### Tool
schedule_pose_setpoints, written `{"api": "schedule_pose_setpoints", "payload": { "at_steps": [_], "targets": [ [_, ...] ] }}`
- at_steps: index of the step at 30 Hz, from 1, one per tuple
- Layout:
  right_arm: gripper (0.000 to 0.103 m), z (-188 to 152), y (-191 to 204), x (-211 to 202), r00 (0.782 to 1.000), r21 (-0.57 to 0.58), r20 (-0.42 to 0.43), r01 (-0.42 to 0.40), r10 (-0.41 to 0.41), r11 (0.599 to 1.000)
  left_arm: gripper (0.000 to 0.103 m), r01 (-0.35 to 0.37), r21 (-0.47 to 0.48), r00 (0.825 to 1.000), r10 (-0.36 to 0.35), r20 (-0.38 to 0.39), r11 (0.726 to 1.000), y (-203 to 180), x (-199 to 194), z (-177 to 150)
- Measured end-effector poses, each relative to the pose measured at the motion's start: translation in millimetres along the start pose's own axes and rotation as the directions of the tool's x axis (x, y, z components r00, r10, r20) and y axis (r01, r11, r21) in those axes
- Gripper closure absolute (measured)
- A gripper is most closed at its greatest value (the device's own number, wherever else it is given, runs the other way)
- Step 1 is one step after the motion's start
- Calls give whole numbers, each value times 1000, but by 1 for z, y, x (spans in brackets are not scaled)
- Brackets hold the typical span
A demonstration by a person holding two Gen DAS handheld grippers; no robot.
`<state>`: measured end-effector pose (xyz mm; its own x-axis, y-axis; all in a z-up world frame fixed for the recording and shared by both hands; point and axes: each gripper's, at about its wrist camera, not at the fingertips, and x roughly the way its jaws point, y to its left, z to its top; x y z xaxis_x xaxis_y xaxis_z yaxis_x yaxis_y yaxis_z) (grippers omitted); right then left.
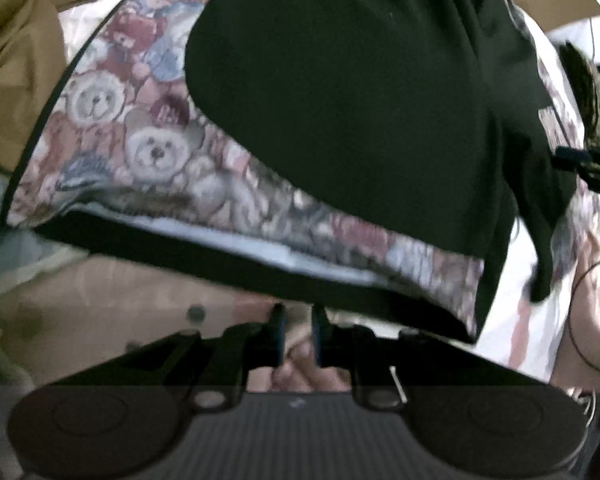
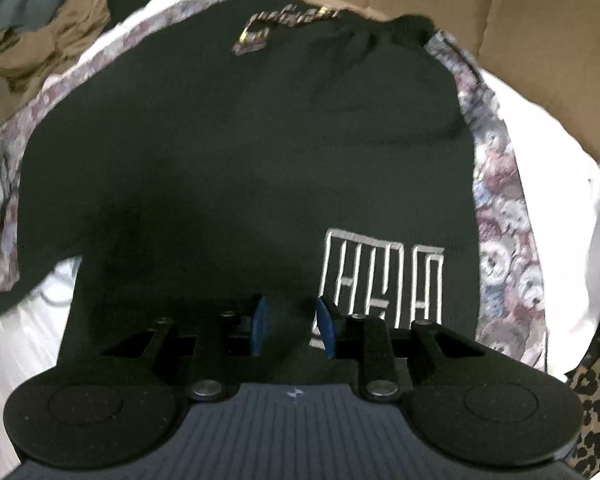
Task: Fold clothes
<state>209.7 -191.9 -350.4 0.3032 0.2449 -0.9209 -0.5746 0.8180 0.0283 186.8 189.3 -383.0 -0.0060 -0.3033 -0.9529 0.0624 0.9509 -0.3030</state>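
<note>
A black garment [image 1: 340, 100] lies spread on a teddy-bear print cloth [image 1: 152, 152]. In the right wrist view the garment [image 2: 240, 140] shows a white block logo [image 2: 380, 280] near me and a gold emblem [image 2: 260, 32] at its far end. My right gripper [image 2: 292, 328] is at the garment's near edge, its blue pads partly apart with black fabric filling the gap. From the left wrist view it [image 1: 580, 160] meets the garment's right edge, where a flap hangs down. My left gripper [image 1: 299, 334] hovers off the cloth's near edge, its jaws a narrow gap apart with nothing between them.
A crumpled tan garment [image 2: 60, 28] lies at the far left. An open cardboard box [image 2: 500, 20] stands behind the garment at the right. White sheeting [image 2: 560, 220] borders the bear-print cloth [image 2: 500, 220]. Leopard-print fabric [image 2: 596, 400] sits at the near right. A pinkish surface [image 1: 100, 300] lies below the cloth's edge.
</note>
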Motion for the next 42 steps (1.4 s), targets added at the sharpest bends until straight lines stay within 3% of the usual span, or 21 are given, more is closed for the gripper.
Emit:
{"api": "schedule_pose_setpoints", "payload": {
  "at_steps": [3, 6, 7, 10, 17, 25, 31, 36, 40, 42],
  "targets": [
    [68, -9, 8, -5, 1000, -12, 1, -2, 2, 1000, 89, 39, 16, 998, -39, 41, 999, 1, -19, 5],
    [68, -11, 11, -11, 1000, 5, 14, -12, 12, 1000, 76, 61, 18, 989, -63, 134, 998, 0, -35, 20],
    [68, -11, 12, -12, 1000, 9, 19, -13, 13, 1000, 72, 62, 24, 986, -65, 153, 998, -4, -34, 26],
    [68, -10, 12, -11, 1000, 5, 17, -12, 12, 1000, 72, 47, 60, 981, -57, 185, 997, -18, -24, 42],
    [68, -10, 10, -5, 1000, 9, 0, -11, 11, 1000, 70, -39, 126, 987, 18, 161, 991, -25, 5, 37],
    [68, -18, 11, -4, 1000, 3, -22, -9, 9, 1000, 70, -111, 41, 989, 106, 108, 993, -2, -3, -1],
    [68, -17, 11, -6, 1000, -2, -23, -3, 3, 1000, 70, -140, 55, 980, 130, 150, 989, -7, -15, -10],
    [68, -16, 5, -8, 1000, 19, -21, 6, -6, 1000, 69, -191, 49, 962, 177, 210, 980, 2, -17, 2],
    [67, -23, -1, -5, 999, 29, -37, 15, -13, 999, 68, -315, 25, 931, 304, 203, 949, 25, -10, 4],
    [63, -28, -5, -6, 999, 33, -43, 22, -21, 999, 68, -342, -13, 921, 338, 194, 940, 38, -10, 3]
  ]
}}
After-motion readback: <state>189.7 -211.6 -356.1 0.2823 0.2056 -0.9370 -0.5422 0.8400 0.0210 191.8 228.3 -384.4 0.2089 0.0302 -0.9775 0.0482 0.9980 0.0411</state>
